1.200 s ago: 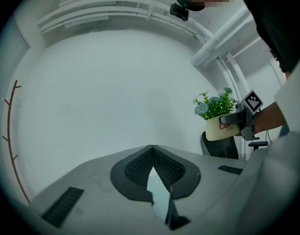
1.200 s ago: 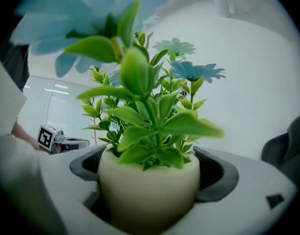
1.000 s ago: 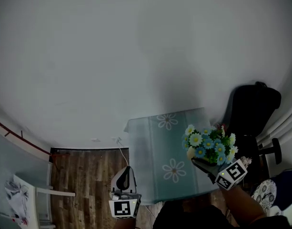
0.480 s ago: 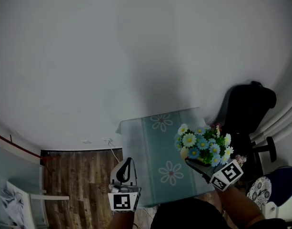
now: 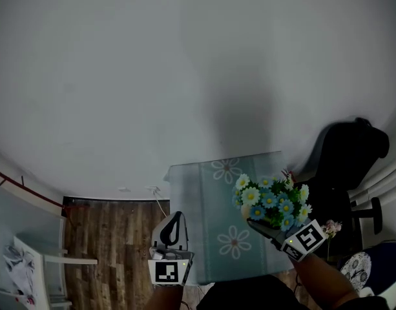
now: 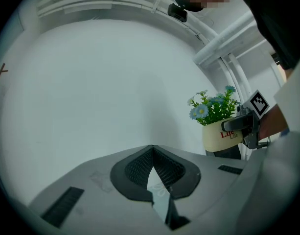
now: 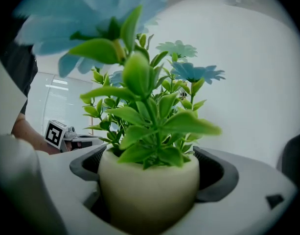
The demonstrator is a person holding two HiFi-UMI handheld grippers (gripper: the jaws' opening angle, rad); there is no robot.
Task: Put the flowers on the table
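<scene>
Leftward over the teal desk (image 5: 199, 202) the flowers (image 5: 270, 197) have drifted, now held above its right side. Right tool (image 5: 263, 225) clamps their cream pot (image 6: 222, 137); left tool (image 5: 175, 217), jaws pressed together and empty, hovers beside the desk's near left corner.

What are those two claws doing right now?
Left gripper: shut, nothing between its jaws.
Right gripper: shut on the cream flower pot.

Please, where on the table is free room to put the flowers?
The teal daisy-print tablecloth looks bare from its left edge to the far edge. Its right side is crowded: the cream pot of blue flowers hangs there, beside the black chair.
</scene>
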